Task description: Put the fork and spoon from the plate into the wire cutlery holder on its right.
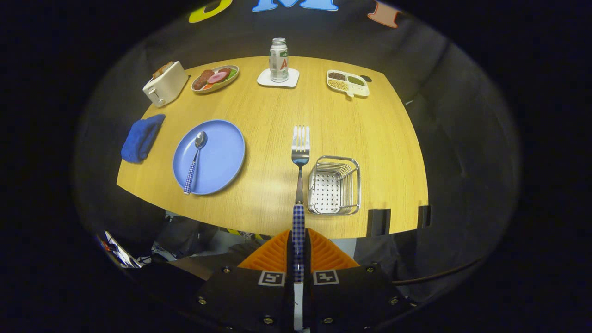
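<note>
The gripper [299, 252] has both fingers pressed together on the checked handle of the fork [300, 152], which sticks straight out ahead of them with its tines pointing away, above the wooden table [277, 115]. Just to the right of the fork's neck sits the wire cutlery holder [334, 185], a metal basket with a perforated bottom and nothing in it.

Off to the left of the fork lies the blue plate [219, 159]. The spoon [195, 159] rests on it, bowl toward the far side, its checked handle running to the near rim. Left of the plate, at the table's edge, is a crumpled blue cloth [141, 138].

Along the far side stand a white toaster [165, 84] with something in its slot, an oval dish [215, 77] holding slices of food, a bottle [279, 60] upright on a white coaster [278, 78], and a divided tray [348, 83] with a different filling in each of its compartments.
</note>
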